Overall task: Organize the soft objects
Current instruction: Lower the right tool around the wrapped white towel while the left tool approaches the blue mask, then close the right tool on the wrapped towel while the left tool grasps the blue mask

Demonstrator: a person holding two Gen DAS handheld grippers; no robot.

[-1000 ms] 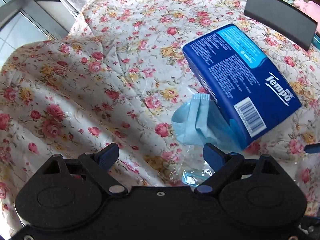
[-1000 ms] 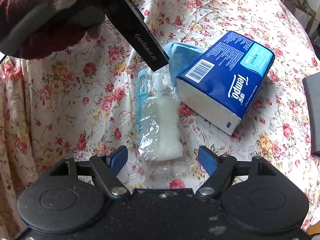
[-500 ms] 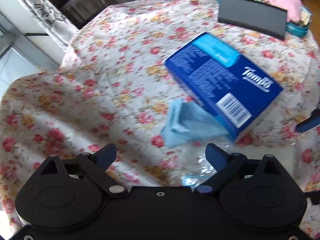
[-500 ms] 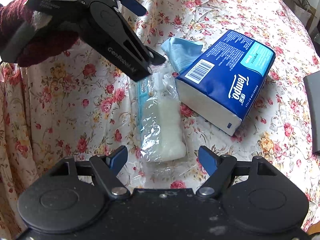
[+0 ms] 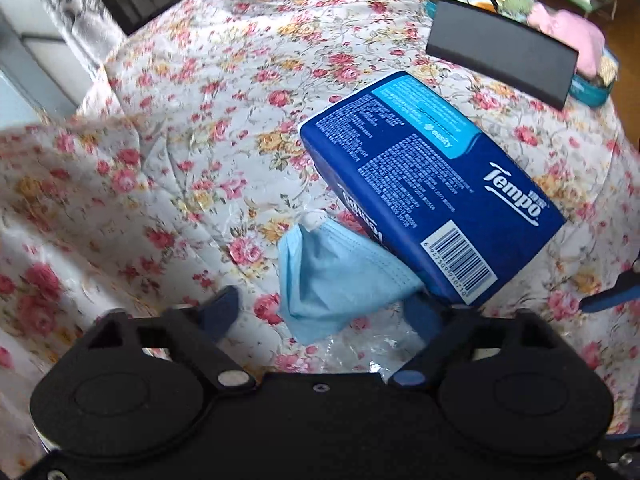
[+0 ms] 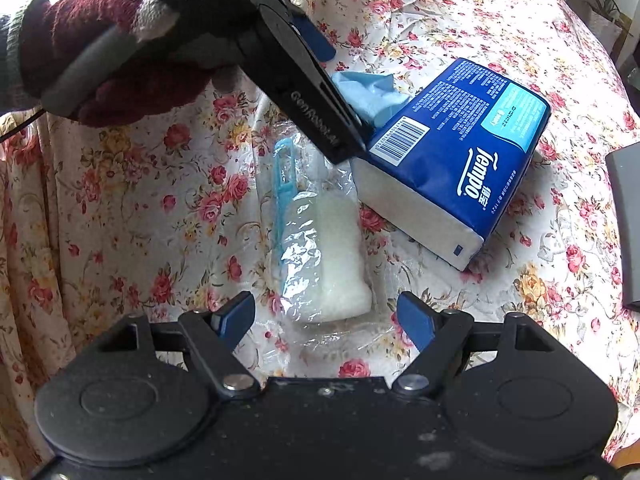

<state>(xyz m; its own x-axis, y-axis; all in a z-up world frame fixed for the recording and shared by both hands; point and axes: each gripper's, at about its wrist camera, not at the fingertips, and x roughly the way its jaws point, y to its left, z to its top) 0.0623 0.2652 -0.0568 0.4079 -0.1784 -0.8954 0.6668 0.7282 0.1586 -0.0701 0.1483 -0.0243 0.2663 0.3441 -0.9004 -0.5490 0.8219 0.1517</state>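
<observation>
A crumpled light blue face mask (image 5: 328,276) lies on the floral tablecloth (image 5: 192,152), tucked against the near corner of a blue Tempo tissue pack (image 5: 432,176). My left gripper (image 5: 322,310) points down over the mask. Its jaws are closing with the mask between them, and the pads do not press on it. The right wrist view shows the same gripper in a gloved hand (image 6: 108,52) beside the mask (image 6: 372,88) and pack (image 6: 460,152). My right gripper (image 6: 326,318) hangs open above the near end of a clear bag holding a white sponge (image 6: 324,264) with a blue handle.
A dark curved panel (image 5: 500,56) stands at the far right. Behind it is a teal tin (image 5: 592,92) with a pink cloth (image 5: 568,32). A grey object (image 6: 628,224) sits at the right edge. The tablecloth drapes down over the left table edge.
My left gripper has tilted and come down closer to the mask, and its fingers have narrowed around it. The right gripper, bag and tissue pack have stayed put.
</observation>
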